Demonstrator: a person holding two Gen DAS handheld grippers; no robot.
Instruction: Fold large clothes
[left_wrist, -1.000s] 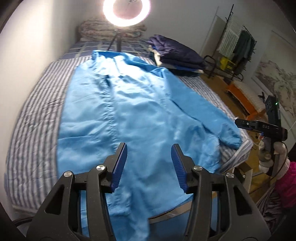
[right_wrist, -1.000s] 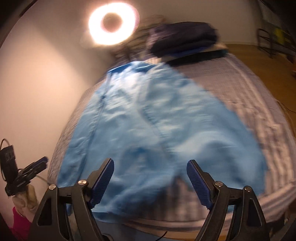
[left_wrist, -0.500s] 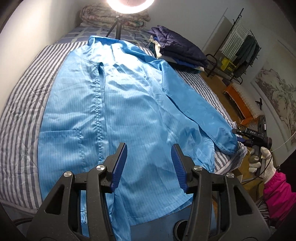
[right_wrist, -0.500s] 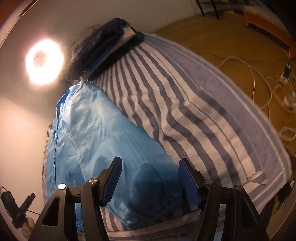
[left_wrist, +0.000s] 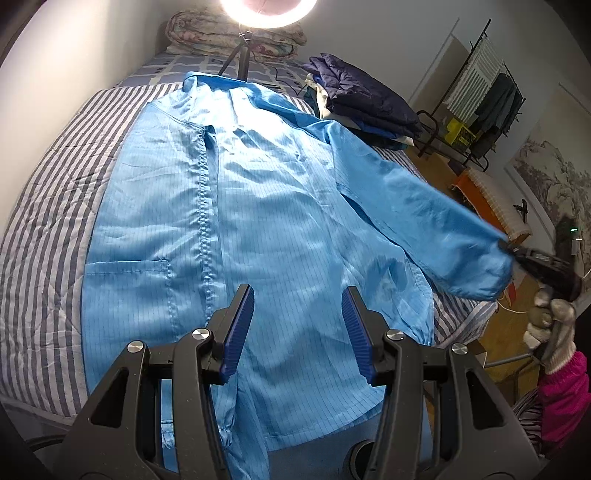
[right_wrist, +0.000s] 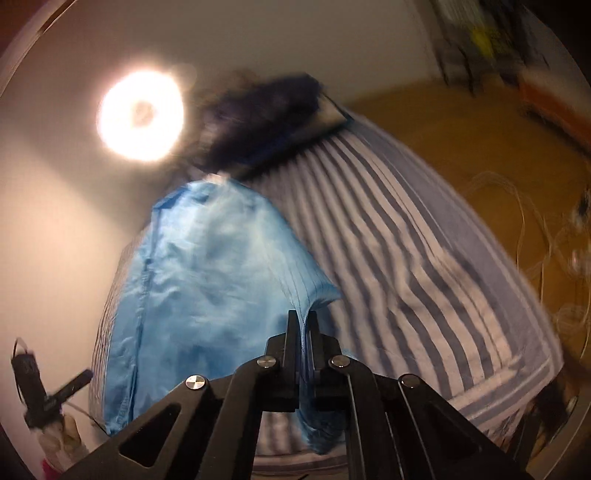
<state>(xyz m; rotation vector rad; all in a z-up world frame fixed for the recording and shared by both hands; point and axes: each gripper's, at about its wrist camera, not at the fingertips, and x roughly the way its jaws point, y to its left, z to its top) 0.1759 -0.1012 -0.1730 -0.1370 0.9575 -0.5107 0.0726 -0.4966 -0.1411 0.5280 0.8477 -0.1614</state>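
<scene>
A large blue zip-front coat (left_wrist: 258, 221) lies spread face up on a striped bed (left_wrist: 48, 206). My left gripper (left_wrist: 297, 325) is open and empty above the coat's hem. My right gripper (right_wrist: 302, 325) is shut on the cuff of the coat's right sleeve (right_wrist: 306, 295). In the left wrist view it (left_wrist: 517, 254) holds the sleeve (left_wrist: 443, 229) lifted off the bed at the right edge. The coat's body (right_wrist: 192, 277) stretches away in the blurred right wrist view.
A stack of dark folded clothes (left_wrist: 362, 99) sits at the bed's far right. A ring light (left_wrist: 266, 14) on a tripod stands at the head, before rolled bedding (left_wrist: 221, 37). A clothes rack (left_wrist: 480, 103) and an orange bench (left_wrist: 491, 199) stand on the wooden floor to the right.
My right gripper has closed on the sleeve cuff and lifted the sleeve off the bed. My left gripper has stayed open and hovers above the hem.
</scene>
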